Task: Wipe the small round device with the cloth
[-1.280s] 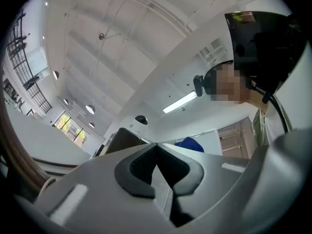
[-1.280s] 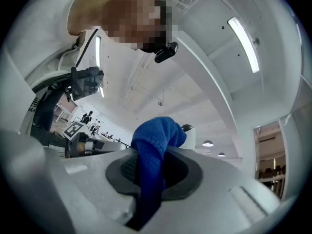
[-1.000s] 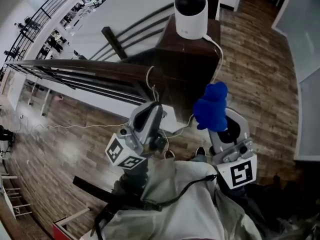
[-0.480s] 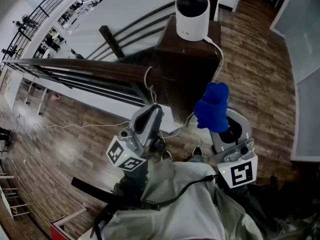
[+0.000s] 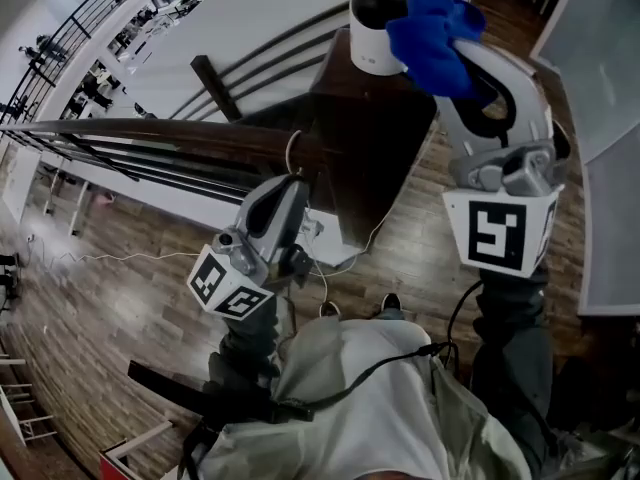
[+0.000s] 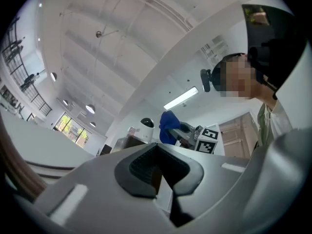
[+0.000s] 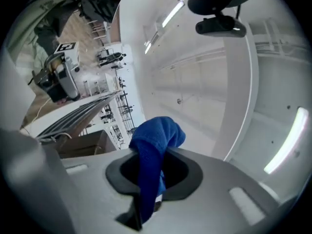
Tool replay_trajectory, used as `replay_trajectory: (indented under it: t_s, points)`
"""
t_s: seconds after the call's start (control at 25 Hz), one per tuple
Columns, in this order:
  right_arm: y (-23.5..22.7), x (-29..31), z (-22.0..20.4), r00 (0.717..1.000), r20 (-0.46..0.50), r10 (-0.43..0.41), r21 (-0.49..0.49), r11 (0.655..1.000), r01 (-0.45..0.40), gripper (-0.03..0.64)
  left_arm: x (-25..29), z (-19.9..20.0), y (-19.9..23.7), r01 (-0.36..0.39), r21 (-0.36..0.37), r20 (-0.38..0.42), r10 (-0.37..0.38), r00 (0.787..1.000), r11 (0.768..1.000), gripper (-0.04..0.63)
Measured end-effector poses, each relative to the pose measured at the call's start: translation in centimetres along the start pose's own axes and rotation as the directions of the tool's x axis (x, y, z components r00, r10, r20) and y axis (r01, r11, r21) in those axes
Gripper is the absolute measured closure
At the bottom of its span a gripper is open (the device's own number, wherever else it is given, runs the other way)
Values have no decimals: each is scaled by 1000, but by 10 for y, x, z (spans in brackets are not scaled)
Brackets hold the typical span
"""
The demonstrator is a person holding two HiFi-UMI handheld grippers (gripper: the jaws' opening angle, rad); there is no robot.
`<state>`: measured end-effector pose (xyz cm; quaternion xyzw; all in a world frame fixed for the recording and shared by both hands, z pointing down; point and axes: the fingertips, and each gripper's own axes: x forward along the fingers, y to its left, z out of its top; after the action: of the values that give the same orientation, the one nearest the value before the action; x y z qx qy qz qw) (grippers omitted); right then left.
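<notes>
The small round device [image 5: 378, 28], white with a black domed top, stands on a dark wooden post [image 5: 375, 138]. In the head view my right gripper [image 5: 462, 58] is raised beside the device's right side, shut on a bunched blue cloth [image 5: 432, 30]. The cloth overlaps the device's top right edge, and I cannot tell whether they touch. The right gripper view shows the cloth [image 7: 153, 155] clamped between the jaws. My left gripper [image 5: 288, 196] hangs lower, left of the post, shut and holding nothing. From it I see the device [image 6: 146, 125] and the cloth [image 6: 168, 128] far off.
A dark wooden handrail [image 5: 150, 133] with metal bars runs left from the post, over a drop to a lower floor. A white cable [image 5: 415, 183] trails from the device down the post to a white block [image 5: 335, 243]. Wood flooring [image 5: 500, 178] lies to the right.
My right gripper has lifted the blue cloth from waist height up and forward to the device's side. The left gripper has shifted slightly to the left.
</notes>
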<state>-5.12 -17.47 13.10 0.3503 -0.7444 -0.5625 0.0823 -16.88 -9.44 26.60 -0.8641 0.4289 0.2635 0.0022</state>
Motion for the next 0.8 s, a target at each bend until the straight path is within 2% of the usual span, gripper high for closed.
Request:
replay_trajectory:
  t_s: [0.16,0.24,0.36,0.52,0.68,0.8]
  points:
    - [-5,30,-6,995,-97,-16,-173,985,-1,561,26,36,18,6,97,-12,-5,1000,995,591]
    - [-3,42,-6,989,-150,-9,-274,961,-32,561,40,53,21,13,135,-5,-12,1000,991,591]
    - [17,49,-7,981,-192,19,-349,933,-87,561,60,70,23,37,166,-1,-37,999,985,591]
    - [48,40,-11,974,-215,71,-362,920,-147,563,76,78,23,62,177,9,-65,998,982,591]
    - [83,32,-23,952,-234,195,-296,919,-261,563,88,74,30,65,164,10,-67,998,984,591]
    - [79,25,-20,959,-213,189,-267,933,-243,566,93,73,32,70,157,1,-71,997,985,591]
